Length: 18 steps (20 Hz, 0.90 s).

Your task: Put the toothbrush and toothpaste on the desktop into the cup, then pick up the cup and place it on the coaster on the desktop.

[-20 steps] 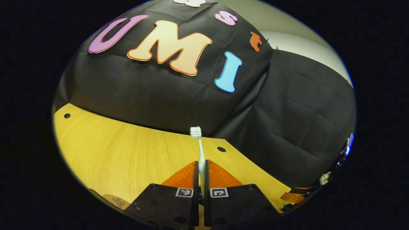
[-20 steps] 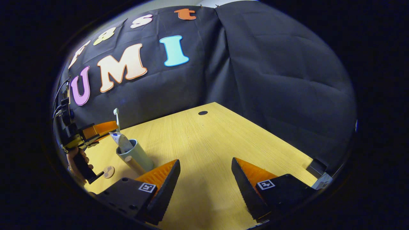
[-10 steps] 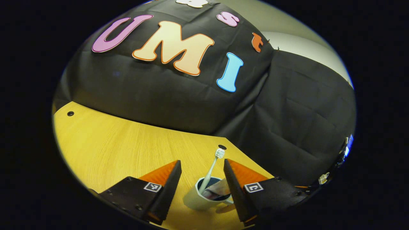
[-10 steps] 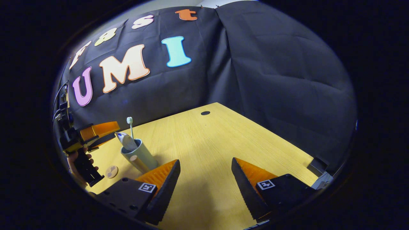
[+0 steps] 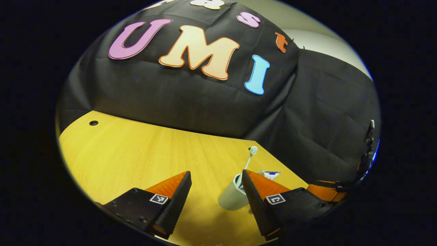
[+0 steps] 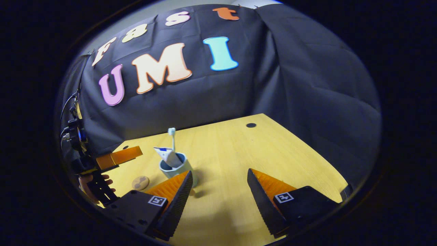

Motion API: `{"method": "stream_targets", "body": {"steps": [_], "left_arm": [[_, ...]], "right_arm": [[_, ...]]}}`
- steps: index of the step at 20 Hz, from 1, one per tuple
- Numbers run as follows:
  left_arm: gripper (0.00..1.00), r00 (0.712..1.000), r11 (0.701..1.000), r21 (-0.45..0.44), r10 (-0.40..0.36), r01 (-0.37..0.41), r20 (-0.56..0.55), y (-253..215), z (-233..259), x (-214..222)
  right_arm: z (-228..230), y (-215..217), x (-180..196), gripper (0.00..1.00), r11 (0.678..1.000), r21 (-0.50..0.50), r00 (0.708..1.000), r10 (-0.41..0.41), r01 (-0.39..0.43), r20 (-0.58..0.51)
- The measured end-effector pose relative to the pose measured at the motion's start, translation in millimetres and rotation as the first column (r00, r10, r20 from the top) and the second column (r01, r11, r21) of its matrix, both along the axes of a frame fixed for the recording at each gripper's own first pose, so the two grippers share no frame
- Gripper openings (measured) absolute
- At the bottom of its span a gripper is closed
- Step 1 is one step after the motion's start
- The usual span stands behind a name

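Our right gripper [image 6: 220, 186] has its fingers wide and empty, and the cup [image 6: 177, 167] stands just beyond its left finger, upright on the desktop [image 6: 259, 150], toothbrush [image 6: 171, 136] and toothpaste [image 6: 165, 155] poking up from it. Our left gripper [image 5: 215, 189] is spread wide too, the cup partly behind its right finger. The right gripper view also gives us the coaster [image 6: 140, 182], lying left of the cup, nearer our left gripper.

Black tongs [image 6: 220, 193] bodies (square coded markers) [image 6: 157, 200].
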<state>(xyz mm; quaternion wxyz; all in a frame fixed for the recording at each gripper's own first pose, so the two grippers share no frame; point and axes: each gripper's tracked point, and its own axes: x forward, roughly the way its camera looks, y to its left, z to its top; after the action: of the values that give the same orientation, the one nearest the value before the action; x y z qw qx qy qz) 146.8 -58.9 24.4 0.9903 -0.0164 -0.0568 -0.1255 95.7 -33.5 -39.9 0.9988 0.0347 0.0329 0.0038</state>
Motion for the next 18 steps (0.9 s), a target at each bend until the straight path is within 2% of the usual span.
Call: {"method": "stream_targets", "body": {"steps": [1, 2, 4, 5, 6, 7, 9, 10, 11, 12, 13, 14, 15, 16, 17, 18], "left_arm": [[0.87, 1.000, 1.000, -0.006, 0.019, -0.019, -0.001, 10.1, 0.0, -3.6], [0.90, 0.999, 0.999, -0.009, 0.040, -0.040, -0.001, 22.1, 0.8, -8.3], [0.87, 0.996, 0.996, -0.013, 0.089, -0.089, -0.001, 48.4, -0.5, -17.4], [0.88, 0.993, 0.993, -0.014, 0.120, -0.120, -0.009, 63.3, -2.9, -22.5], [0.87, 0.988, 0.988, -0.017, 0.151, -0.151, -0.017, 77.5, -5.1, -27.4], [0.87, 0.984, 0.984, -0.027, 0.178, -0.178, -0.017, 91.1, -6.2, -33.9], [0.87, 0.976, 0.974, -0.056, 0.217, -0.218, -0.031, 114.6, -12.8, -44.1], [0.90, 0.971, 0.969, -0.068, 0.234, -0.237, -0.044, 125.1, -17.5, -49.2], [0.87, 0.965, 0.962, -0.077, 0.256, -0.260, -0.058, 136.1, -23.7, -53.5], [0.87, 0.957, 0.955, -0.078, 0.280, -0.286, -0.077, 147.0, -30.2, -56.0], [0.88, 0.949, 0.948, -0.076, 0.302, -0.308, -0.086, 156.1, -34.7, -59.4], [0.88, 0.944, 0.943, -0.075, 0.318, -0.325, -0.090, 163.1, -37.9, -62.4], [0.88, 0.939, 0.939, -0.073, 0.330, -0.337, -0.097, 169.6, -40.6, -65.7], [0.88, 0.934, 0.935, -0.070, 0.341, -0.349, -0.104, 175.1, -43.6, -67.8], [0.88, 0.930, 0.932, -0.064, 0.349, -0.358, -0.113, 179.7, -47.7, -70.9], [0.88, 0.926, 0.929, -0.059, 0.358, -0.366, -0.118, 183.9, -49.9, -73.1]], "right_arm": [[-0.6, 10.4, 4.9, 0.98, 1.000, -0.008, 0.999, 0.030, -0.030, -0.012], [-1.6, 20.9, 10.7, 0.98, 0.998, -0.011, 0.998, 0.060, -0.061, -0.030], [-9.5, 39.4, 20.2, 0.98, 0.993, -0.016, 0.990, 0.112, -0.114, -0.082], [-14.6, 47.4, 23.6, 0.94, 0.990, -0.022, 0.984, 0.134, -0.138, -0.115], [-19.8, 52.8, 27.9, 0.98, 0.987, -0.033, 0.978, 0.149, -0.155, -0.145], [-23.2, 56.9, 31.5, 0.98, 0.984, -0.048, 0.972, 0.160, -0.171, -0.171], [-32.1, 65.4, 37.7, 0.98, 0.977, -0.078, 0.958, 0.176, -0.199, -0.228], [-36.4, 68.7, 40.7, 0.94, 0.973, -0.092, 0.950, 0.184, -0.213, -0.253], [-41.5, 72.8, 41.9, 0.98, 0.968, -0.103, 0.940, 0.194, -0.230, -0.279], [-44.5, 76.9, 41.2, 0.94, 0.961, -0.123, 0.933, 0.202, -0.248, -0.299], [-46.1, 79.3, 44.3, 0.98, 0.955, -0.141, 0.927, 0.205, -0.259, -0.313], [-50.1, 79.6, 44.9, 0.93, 0.949, -0.161, 0.920, 0.206, -0.271, -0.334], [-54.4, 80.9, 46.2, 0.93, 0.944, -0.177, 0.912, 0.203, -0.280, -0.356], [-58.1, 82.1, 48.7, 0.98, 0.940, -0.187, 0.904, 0.201, -0.287, -0.377], [-60.9, 83.2, 49.0, 0.94, 0.938, -0.189, 0.897, 0.198, -0.290, -0.396], [-64.9, 85.4, 50.8, 0.98, 0.936, -0.189, 0.887, 0.197, -0.296, -0.417]]}}
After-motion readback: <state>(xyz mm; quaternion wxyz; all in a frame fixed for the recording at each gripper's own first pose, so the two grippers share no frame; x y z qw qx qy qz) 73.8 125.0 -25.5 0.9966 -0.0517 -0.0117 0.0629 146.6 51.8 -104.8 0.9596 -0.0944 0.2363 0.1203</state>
